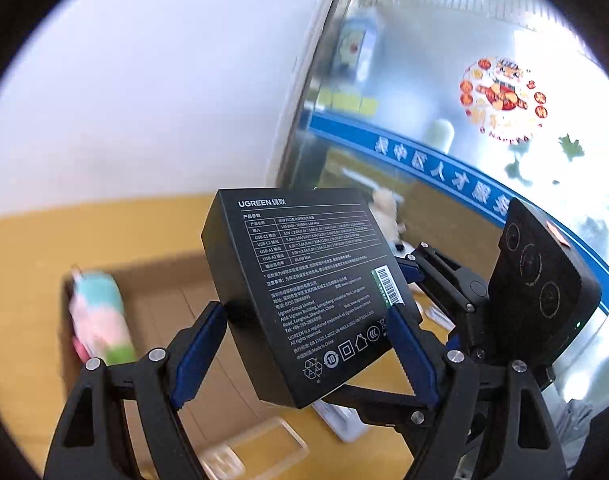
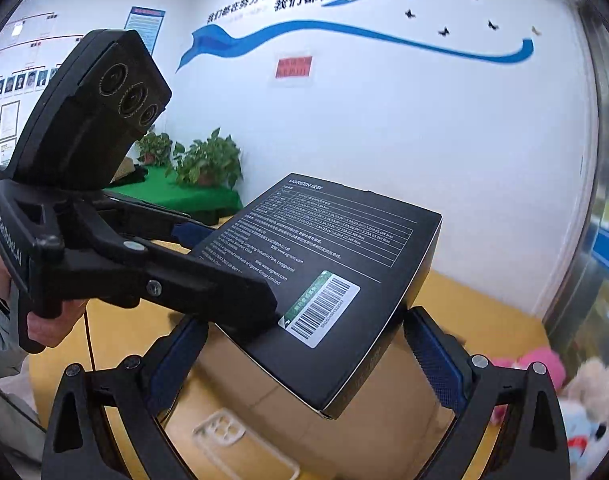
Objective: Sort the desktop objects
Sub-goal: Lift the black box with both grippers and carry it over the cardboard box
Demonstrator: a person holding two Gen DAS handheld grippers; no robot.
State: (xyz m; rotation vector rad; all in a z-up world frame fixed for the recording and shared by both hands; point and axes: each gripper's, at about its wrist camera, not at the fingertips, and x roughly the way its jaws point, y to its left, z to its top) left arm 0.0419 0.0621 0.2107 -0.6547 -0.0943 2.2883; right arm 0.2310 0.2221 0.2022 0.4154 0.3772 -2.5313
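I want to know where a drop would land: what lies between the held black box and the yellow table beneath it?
In the right wrist view, an open cardboard box sits under the black box, with a clear phone case in front.

The flat black UGREEN product box [image 1: 310,292] sits between the 2 pads of the left gripper [image 1: 308,344], raised above the open brown cardboard carton [image 1: 172,292]. Left of that gripper, a pastel striped plush [image 1: 100,320] lies in the carton; below it lies a clear phone case [image 1: 264,446]. The right gripper [image 1: 420,264] reaches in from the right.
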